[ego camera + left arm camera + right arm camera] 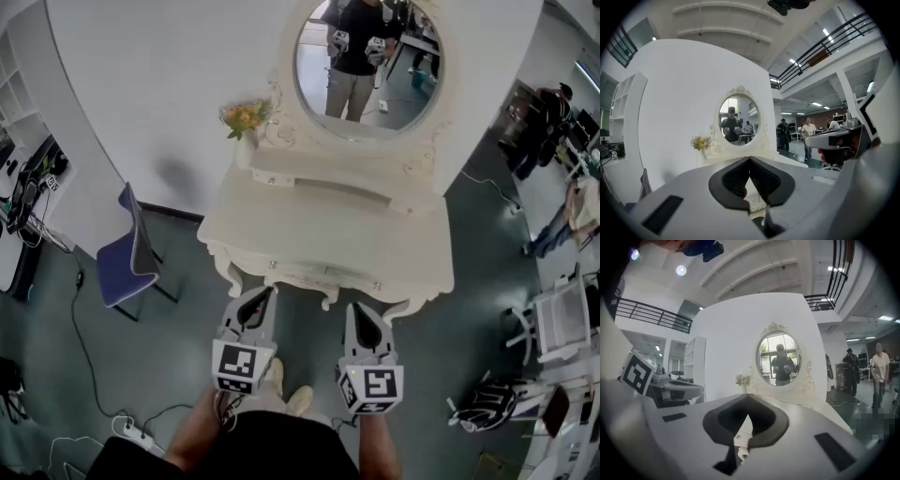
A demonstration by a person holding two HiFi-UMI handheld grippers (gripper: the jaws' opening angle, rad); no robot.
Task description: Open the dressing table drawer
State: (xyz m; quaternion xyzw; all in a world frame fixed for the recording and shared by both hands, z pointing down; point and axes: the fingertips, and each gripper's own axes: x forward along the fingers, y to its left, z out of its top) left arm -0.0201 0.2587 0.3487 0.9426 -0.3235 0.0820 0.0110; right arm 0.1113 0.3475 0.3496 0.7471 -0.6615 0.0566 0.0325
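Note:
A white dressing table [281,220] with an oval mirror [367,61] stands against a white wall panel. Its drawer front [323,273] sits flush under the tabletop, with small knobs [273,264] at either end. My left gripper [271,290] hovers just short of the table's front edge, jaws shut and holding nothing. My right gripper [354,307] floats beside it, also shut and empty. In the left gripper view the left gripper [749,158] points at the mirror [739,119]. In the right gripper view the right gripper [748,394] faces the mirror [780,359] as well.
A vase of yellow flowers [244,119] stands on the table's left rear corner. A blue chair [127,258] is left of the table, a white chair [562,319] and a dark bag [487,405] to the right. A power strip [141,433] and cables lie on the floor.

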